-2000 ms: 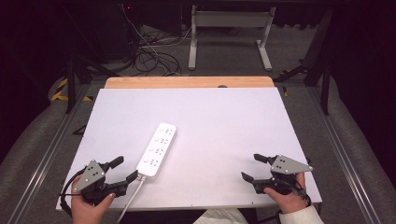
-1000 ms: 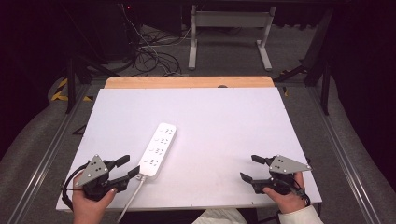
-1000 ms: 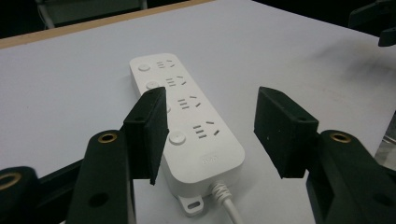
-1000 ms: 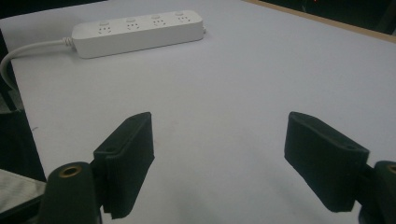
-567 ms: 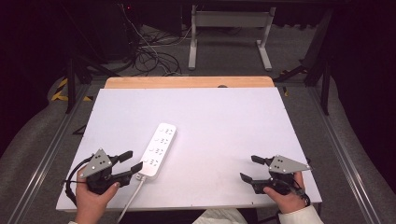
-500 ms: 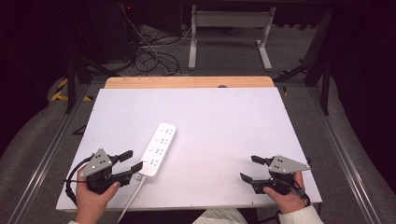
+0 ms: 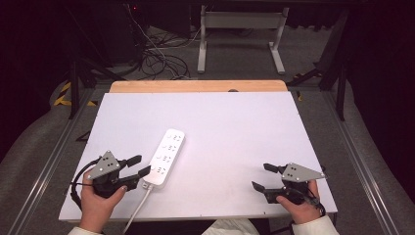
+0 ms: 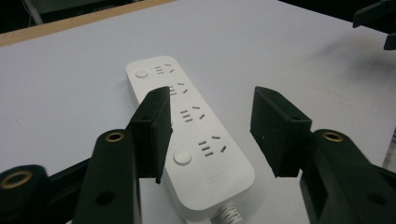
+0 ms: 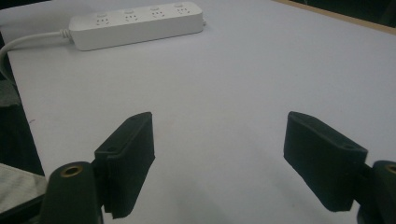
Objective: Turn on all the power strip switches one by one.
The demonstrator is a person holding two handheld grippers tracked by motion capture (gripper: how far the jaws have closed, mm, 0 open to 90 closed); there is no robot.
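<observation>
The left tongs [image 7: 138, 165] are sitting released near the front left of the worktop [image 7: 235, 127], jaws spread and pointing at the cord end of a white power strip [image 7: 165, 156]. In the left gripper view those tongs [image 8: 210, 133] are hanging just above the strip [image 8: 187, 135], with one jaw over its side edge and the other out past its other side over bare surface; neither jaw is seen pressing on it. The right tongs [image 7: 263, 177] are resting well apart from the strip at the front right corner, also released, jaws wide over bare white surface [image 9: 243, 84].

The power strip is lying flat, slanting from the front left towards the middle, its white cord [image 7: 137, 210] running off the front edge. The worktop is showing a white sheet with a wooden strip [image 7: 195, 86] along the far edge. Beyond it, grey floor, a tangle of dark cables [image 7: 156, 58] and a pale metal frame [image 7: 240, 34] are standing in a dim room.

The left gripper view is showing the strip's sockets and round buttons up close, while the right gripper view is showing the whole strip [image 9: 135, 24] lengthwise at the far side, with its cord [image 9: 28, 42] curving away
</observation>
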